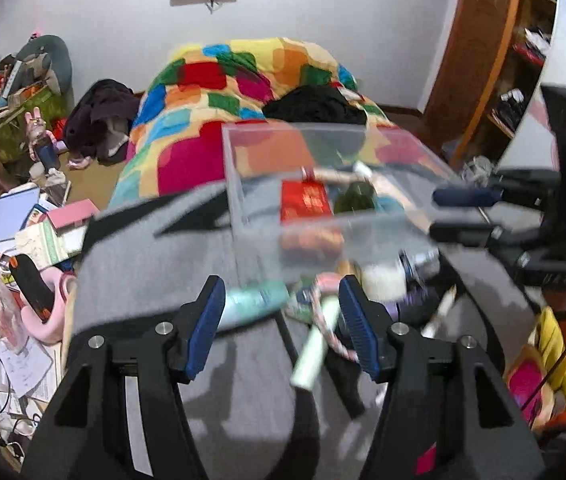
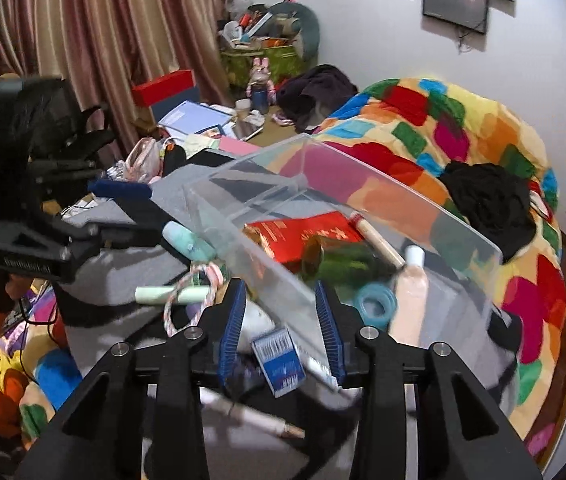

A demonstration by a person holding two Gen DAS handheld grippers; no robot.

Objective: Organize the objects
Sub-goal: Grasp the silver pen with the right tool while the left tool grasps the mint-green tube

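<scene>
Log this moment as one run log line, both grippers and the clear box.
left gripper: open, empty | right gripper: open, astride clear box wall | box: partly filled | loose items outside box

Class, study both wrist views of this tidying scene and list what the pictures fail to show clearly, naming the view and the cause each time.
- Red packet in the clear box, left wrist view: printing blurred, unreadable.
- Blue-and-white carton, right wrist view: label smeared by blur; the box wall covers its top.
- Green bottle, right wrist view: shape softened behind the box wall.
- Items beyond the left hand-held gripper, left wrist view: motion blur merges them.
</scene>
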